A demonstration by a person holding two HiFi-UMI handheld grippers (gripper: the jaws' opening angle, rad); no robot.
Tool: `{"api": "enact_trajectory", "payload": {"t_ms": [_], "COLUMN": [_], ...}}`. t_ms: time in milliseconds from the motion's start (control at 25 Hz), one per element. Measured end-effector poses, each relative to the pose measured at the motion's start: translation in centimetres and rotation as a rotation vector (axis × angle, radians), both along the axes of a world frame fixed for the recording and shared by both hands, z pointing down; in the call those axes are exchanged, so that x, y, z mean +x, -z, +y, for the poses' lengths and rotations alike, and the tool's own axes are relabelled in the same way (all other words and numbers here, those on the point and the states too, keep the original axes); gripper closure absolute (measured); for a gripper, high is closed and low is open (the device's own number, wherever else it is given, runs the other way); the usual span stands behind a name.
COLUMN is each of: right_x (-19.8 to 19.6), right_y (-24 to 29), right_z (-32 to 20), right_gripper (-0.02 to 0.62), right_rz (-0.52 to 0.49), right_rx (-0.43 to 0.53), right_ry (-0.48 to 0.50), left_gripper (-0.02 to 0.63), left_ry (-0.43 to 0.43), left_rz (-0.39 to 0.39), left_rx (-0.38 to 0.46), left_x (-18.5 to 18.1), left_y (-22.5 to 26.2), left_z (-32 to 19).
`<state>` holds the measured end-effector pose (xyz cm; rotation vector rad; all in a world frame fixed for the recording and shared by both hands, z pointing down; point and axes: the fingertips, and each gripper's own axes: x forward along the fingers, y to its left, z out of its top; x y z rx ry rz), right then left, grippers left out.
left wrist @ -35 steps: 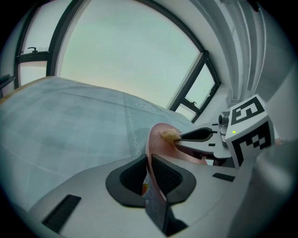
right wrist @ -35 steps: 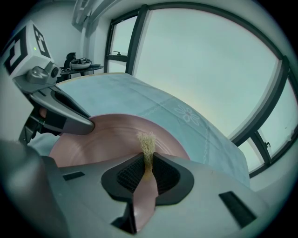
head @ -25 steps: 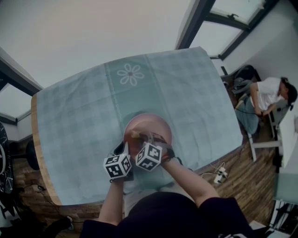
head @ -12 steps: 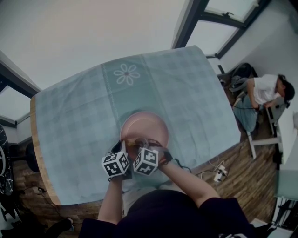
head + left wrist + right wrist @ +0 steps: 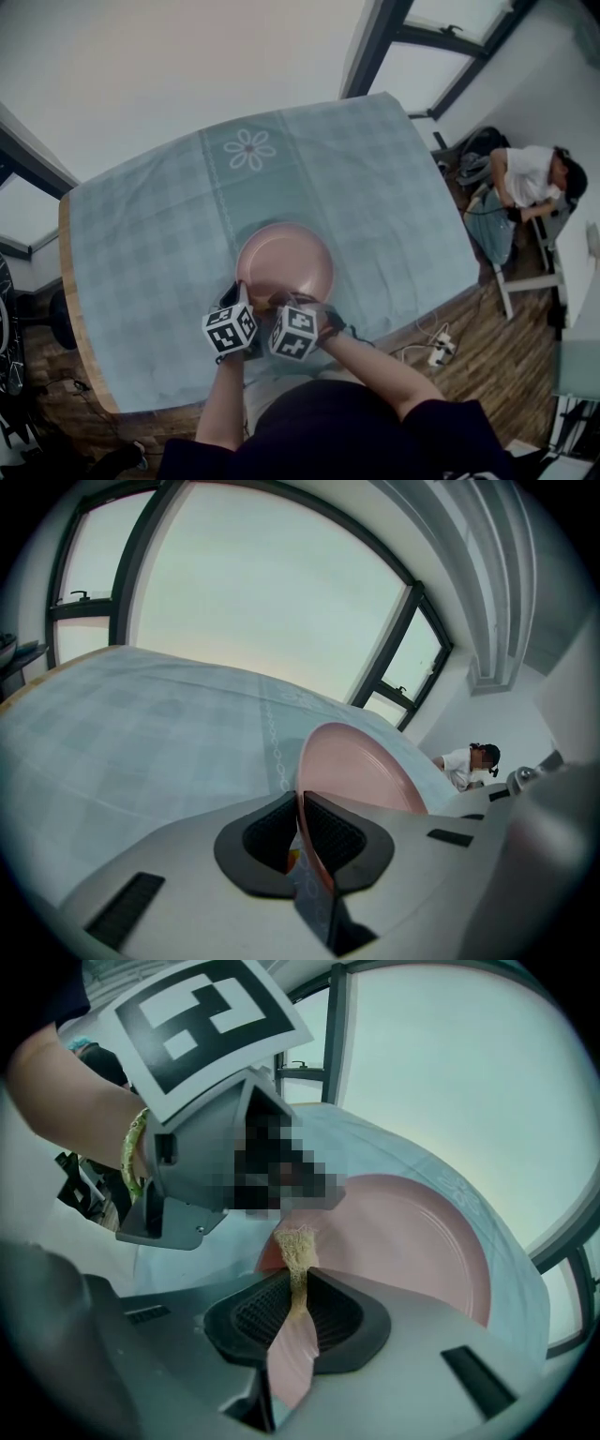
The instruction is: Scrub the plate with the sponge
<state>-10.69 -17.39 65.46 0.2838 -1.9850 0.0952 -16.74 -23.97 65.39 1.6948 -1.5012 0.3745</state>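
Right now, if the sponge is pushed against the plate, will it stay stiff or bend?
Probably bends: the right claw squeezes the sponge thin. Its frayed, fibrous tip suggests it is light and should grip the pink plate rather than slip.

Head view looked steeply down from high above the whole desk [image 5: 141,244], left gripper view sat low at the rim of the pink plate [image 5: 361,766], faced the windows [image 5: 253,602], right gripper view close over the same plate, shared by all three.

Cloth-covered table [image 5: 141,253] apparently carries a pink plate [image 5: 286,258].
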Motion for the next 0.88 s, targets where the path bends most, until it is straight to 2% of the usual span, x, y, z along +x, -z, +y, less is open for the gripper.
{"api": "enact_trajectory", "payload": {"t_ms": [200, 320, 560, 880], "right_x": [0.4, 1.0, 3.1, 6.5], "right_y": [0.0, 0.3, 1.4, 2.6], "right_z": [1.7, 2.0, 0.4, -7.6], "right_gripper": [0.538, 0.538, 0.538, 0.538], "right_rz": [-0.023, -0.032, -0.046, -0.02], "right_rx": [-0.075, -0.078, -0.022, 0.122], "right_ry": [-0.007, -0.014, -0.057, -0.196], "left_gripper": [0.574, 0.574, 0.574, 0.574], "left_ry": [0.021, 0.032, 0.029, 0.025], "left_rz": [-0.014, -0.006, 0.007, 0.006], "left_rx": [0.002, 0.001, 0.013, 0.022], "left_x": [-0.2, -0.3, -0.1, -0.1], "left_y": [-0.2, -0.3, 0.1, 0.3], "left_z": [0.3, 0.5, 0.5, 0.5]}}
